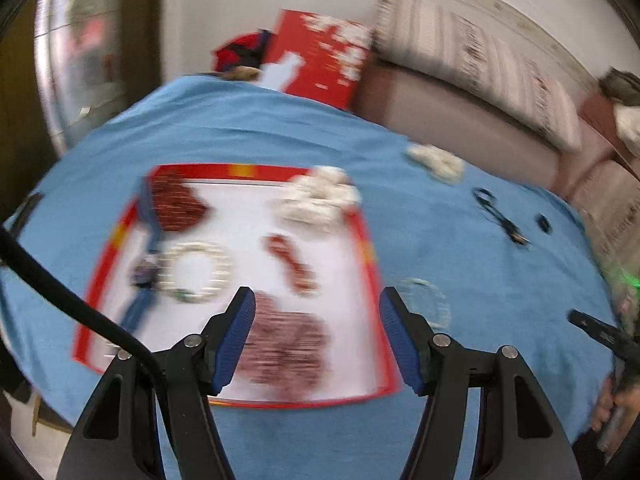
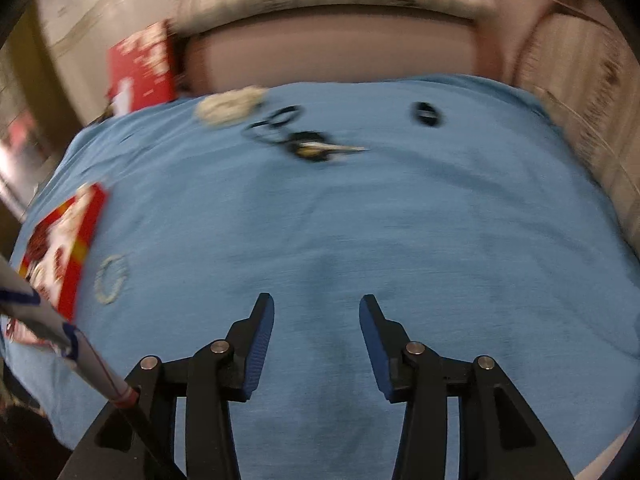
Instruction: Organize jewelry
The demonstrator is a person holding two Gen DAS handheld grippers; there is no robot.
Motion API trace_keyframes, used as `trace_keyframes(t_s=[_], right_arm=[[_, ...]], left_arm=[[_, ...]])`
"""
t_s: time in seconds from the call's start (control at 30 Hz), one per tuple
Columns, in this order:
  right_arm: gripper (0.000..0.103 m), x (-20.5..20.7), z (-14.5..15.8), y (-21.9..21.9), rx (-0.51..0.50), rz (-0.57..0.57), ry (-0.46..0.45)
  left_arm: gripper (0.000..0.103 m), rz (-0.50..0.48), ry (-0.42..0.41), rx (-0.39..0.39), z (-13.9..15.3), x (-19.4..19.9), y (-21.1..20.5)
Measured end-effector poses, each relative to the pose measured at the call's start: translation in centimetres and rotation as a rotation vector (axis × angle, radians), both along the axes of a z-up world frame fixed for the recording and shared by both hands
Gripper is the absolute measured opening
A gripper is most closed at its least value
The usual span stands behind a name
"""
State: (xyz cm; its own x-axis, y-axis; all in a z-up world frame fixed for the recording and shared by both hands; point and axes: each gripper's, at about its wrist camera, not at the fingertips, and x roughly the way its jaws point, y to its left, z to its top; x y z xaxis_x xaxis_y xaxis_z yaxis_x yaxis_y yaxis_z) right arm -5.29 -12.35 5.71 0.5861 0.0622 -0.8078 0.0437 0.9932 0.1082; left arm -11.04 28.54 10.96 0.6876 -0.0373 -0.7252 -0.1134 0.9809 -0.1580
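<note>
A: Blue cloth (image 2: pixel 360 216) covers the bench, sofa behind it, both views smeared with motion blur.

B: Landmark?

A: Red-rimmed tray (image 1: pixel 370 248). Inside it: white bead ring (image 1: pixel 196 272), dark red pile (image 1: pixel 286 346) at the near edge, red strand (image 1: pixel 290 262) mid-tray, cream heap (image 1: pixel 318 196) at the far right corner, maroon piece (image 1: pixel 178 200) far left.

B: Still outside the tray?

A: Pale bracelet (image 1: pixel 426 300) just right of its rim, touching the cloth. Cream clump (image 2: pixel 230 106) and a dark keyring-like item (image 2: pixel 308 146) well beyond the tray, plus a small black ring (image 2: pixel 426 114).

B: Tools?

A: Left tool (image 1: pixel 318 336) wide open, empty, over the tray's near edge. Right tool (image 2: pixel 316 344) also spread apart, nothing in it, over bare cloth right of the tray.

B: Step?

A: Judging by layout: between picks, partway done. Likely next is the pale bracelet; it lies flat, so the fingers need to come low and pinch one side of the loop.

B: Unclear bits?

A: Blur hides bead detail; can't tell if the piles are single pieces. Blue strap thing at the tray's left rim, unreadable. Tray mostly cut off in the right view.
</note>
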Motion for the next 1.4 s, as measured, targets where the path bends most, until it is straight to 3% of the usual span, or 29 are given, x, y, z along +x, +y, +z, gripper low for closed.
trace_keyframes(t_s=[0.1,0.3,0.57,0.73,1.03,1.17,1.2,1.27,1.3,1.4], right_arm=[[0.051,0.8,-0.5,-2.4,0.024,-0.042,0.001],[0.052,2.4,-1.5,-3.8,0.081,-0.032,0.008],[0.052,6.7,-1.0,-1.1,0.085,0.075,-0.017],[0.053,12.1,-0.2,2.6,0.008,0.164,-0.025],[0.056,19.9,-2.6,8.9,-0.179,0.273,0.022],[0.055,22.4,-4.0,10.8,-0.244,0.271,0.033],[0.054,22.8,-4.1,11.0,-0.247,0.268,0.035],[0.032,23.3,-4.2,11.2,-0.242,0.265,0.041],[0.013,23.6,-4.2,11.3,-0.218,0.268,0.063],[0.005,22.9,-3.4,10.5,-0.135,0.258,0.07]], left_arm=[[0.064,-0.061,0.018,-0.042,-0.1,1.6,-3.0],[0.065,-0.147,0.061,-0.009,-2.3,3.9,-8.3],[0.065,-0.204,0.109,-0.022,-5.8,6.0,-11.3],[0.065,-0.2,0.12,-0.068,-6.6,6.7,-10.5],[0.065,-0.188,0.102,-0.044,-6.4,7.4,-8.3],[0.065,-0.179,0.108,-0.116,-6.3,7.9,-6.7],[0.065,-0.178,0.108,-0.136,-6.3,7.9,-6.4],[0.065,-0.171,0.1,-0.168,-6.0,7.9,-5.9],[0.065,-0.17,0.092,-0.174,-5.9,7.9,-5.7],[0.065,-0.185,0.078,-0.203,-5.5,7.8,-5.5]])
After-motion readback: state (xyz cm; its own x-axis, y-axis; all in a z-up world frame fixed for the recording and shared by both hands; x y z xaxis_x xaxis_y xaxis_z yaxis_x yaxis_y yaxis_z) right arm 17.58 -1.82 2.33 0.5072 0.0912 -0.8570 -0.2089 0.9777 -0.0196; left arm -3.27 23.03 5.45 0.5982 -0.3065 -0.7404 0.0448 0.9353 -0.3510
